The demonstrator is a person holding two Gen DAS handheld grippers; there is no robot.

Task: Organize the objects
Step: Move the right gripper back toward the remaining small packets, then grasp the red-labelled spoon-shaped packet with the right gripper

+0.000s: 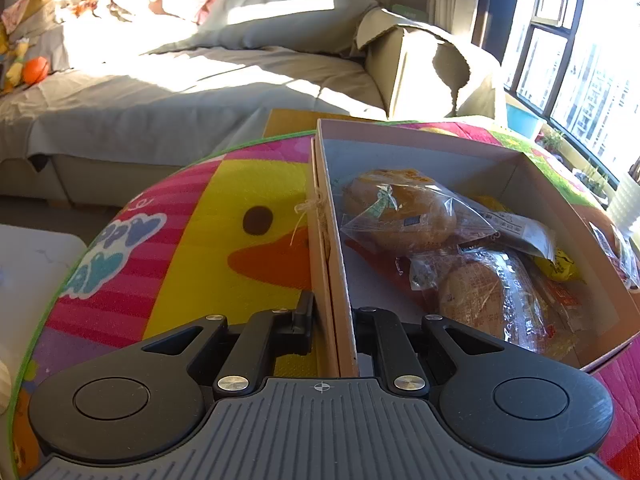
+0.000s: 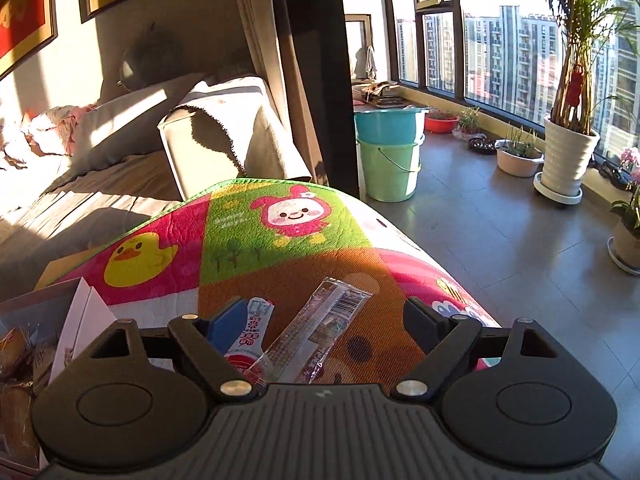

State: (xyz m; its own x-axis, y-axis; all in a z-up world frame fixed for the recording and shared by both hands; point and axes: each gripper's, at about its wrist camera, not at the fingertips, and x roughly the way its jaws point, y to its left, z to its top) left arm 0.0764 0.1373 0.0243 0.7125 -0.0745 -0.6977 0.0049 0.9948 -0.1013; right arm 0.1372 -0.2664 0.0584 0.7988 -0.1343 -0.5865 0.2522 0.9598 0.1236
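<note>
A cardboard box [image 1: 420, 148] sits on a colourful cartoon play mat [image 1: 192, 240]. It holds wrapped buns [image 1: 400, 212] and several other snack packets. My left gripper [image 1: 332, 320] is shut on the box's near left wall. In the right wrist view my right gripper [image 2: 324, 320] is open, low over the mat [image 2: 280, 208]. Between its fingers lie a long clear snack packet [image 2: 316, 336] and a red and white packet [image 2: 250, 336]. The box corner [image 2: 76, 320] shows at the lower left of that view.
A grey covered sofa [image 1: 200, 92] with pillows stands behind the mat. Stacked blue and green buckets [image 2: 390, 152] and potted plants [image 2: 568, 156] stand on the tiled floor by the windows. A white surface [image 1: 28, 272] lies left of the mat.
</note>
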